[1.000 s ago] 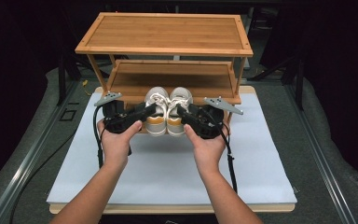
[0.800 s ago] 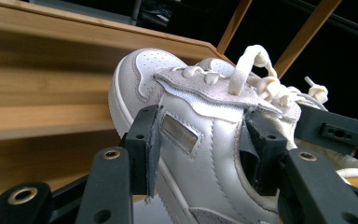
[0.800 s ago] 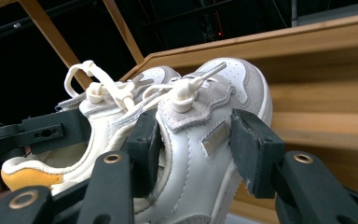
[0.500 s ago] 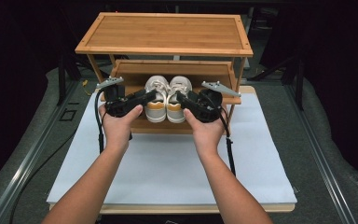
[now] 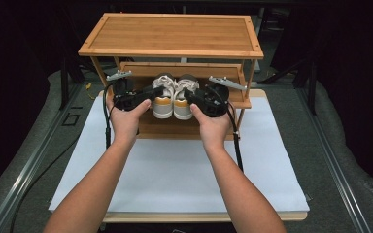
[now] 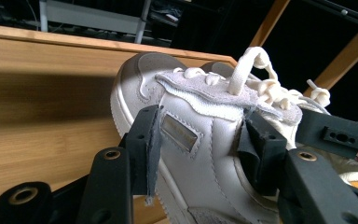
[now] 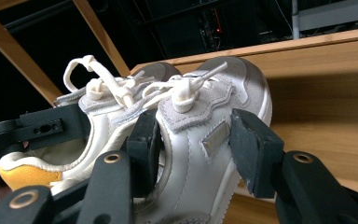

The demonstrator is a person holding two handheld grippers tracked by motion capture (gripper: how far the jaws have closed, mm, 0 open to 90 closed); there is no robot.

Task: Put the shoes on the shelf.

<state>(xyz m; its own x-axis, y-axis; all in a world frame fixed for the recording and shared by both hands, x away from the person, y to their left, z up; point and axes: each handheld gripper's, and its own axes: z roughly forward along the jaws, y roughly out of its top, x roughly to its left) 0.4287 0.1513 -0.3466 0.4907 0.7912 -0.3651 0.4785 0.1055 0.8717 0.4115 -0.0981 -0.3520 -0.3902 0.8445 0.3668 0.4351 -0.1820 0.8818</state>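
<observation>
A pair of white sneakers with yellow-orange heels hangs side by side over the lower shelf (image 5: 172, 127) of a bamboo rack. My left gripper (image 5: 151, 92) is shut on the left sneaker (image 5: 162, 103). In the left gripper view its pads (image 6: 150, 140) clamp that sneaker's (image 6: 214, 135) side near the tongue. My right gripper (image 5: 190, 95) is shut on the right sneaker (image 5: 183, 103). The right gripper view shows its own gripper (image 7: 198, 149) pinching the right sneaker (image 7: 191, 126), with the left sneaker (image 7: 98, 126) beside it. Whether the soles touch the shelf I cannot tell.
The rack's top shelf (image 5: 175, 34) overhangs the sneakers, and its slanted posts (image 5: 99, 68) stand on either side. A white mat (image 5: 175, 179) on a wooden board lies in front of the rack. Dark carpet and a floor rail (image 5: 34, 160) lie to the left.
Both hands have carried the sneakers forward and slightly up, from over the mat's far edge to over the lower shelf. Both grips are unchanged.
</observation>
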